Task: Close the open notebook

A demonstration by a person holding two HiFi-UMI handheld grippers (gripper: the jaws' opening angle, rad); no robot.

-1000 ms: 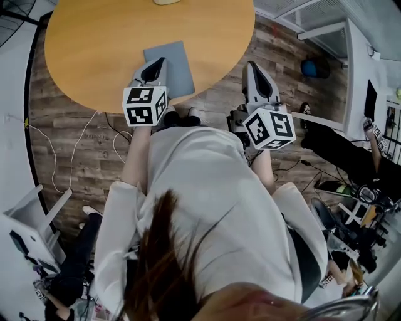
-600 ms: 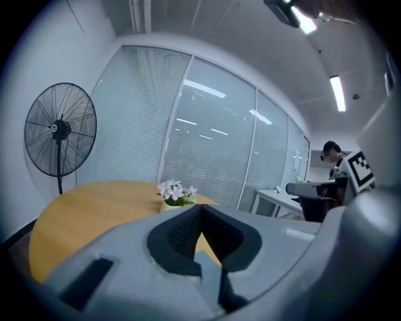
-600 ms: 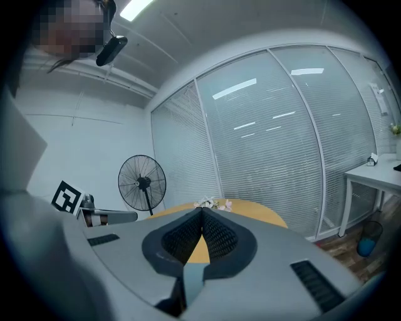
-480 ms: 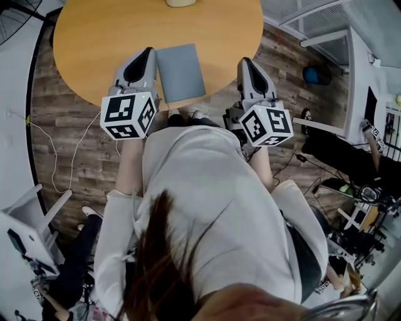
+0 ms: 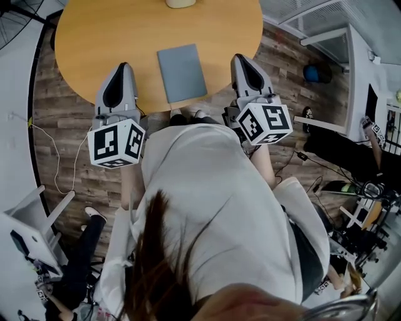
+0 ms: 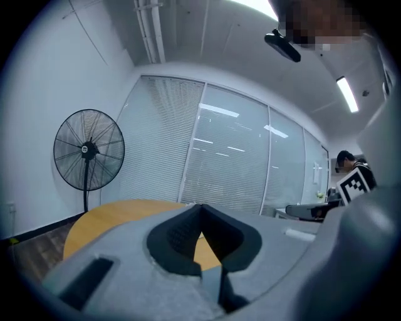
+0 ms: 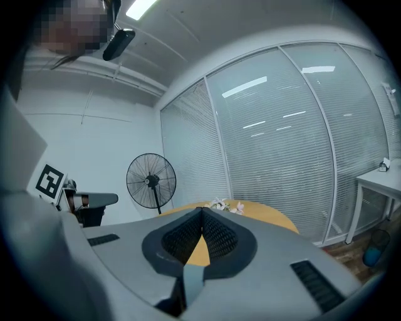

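Note:
The grey-blue notebook (image 5: pixel 182 72) lies closed and flat on the round wooden table (image 5: pixel 125 31), near its front edge. My left gripper (image 5: pixel 119 66) hangs to the left of the notebook, over the table's rim, clear of the cover. In the left gripper view its jaws (image 6: pixel 200 207) meet at the tips with nothing between them. My right gripper (image 5: pixel 241 59) is to the right of the notebook, just off the table edge. In its own view, this gripper (image 7: pixel 202 210) is shut and empty too. Neither gripper view shows the notebook.
A pale object (image 5: pixel 180 2) sits at the table's far edge, and small flowers (image 7: pixel 224 204) lie on the tabletop. A standing fan (image 6: pixel 88 150) is by the blinds. Cables (image 5: pixel 69 157) trail on the wooden floor at left; seated people and chairs are at both sides.
My left gripper has pulled back and leftward from over the notebook's left edge to beside the table rim. The right gripper shifted slightly towards the table. The notebook stays closed.

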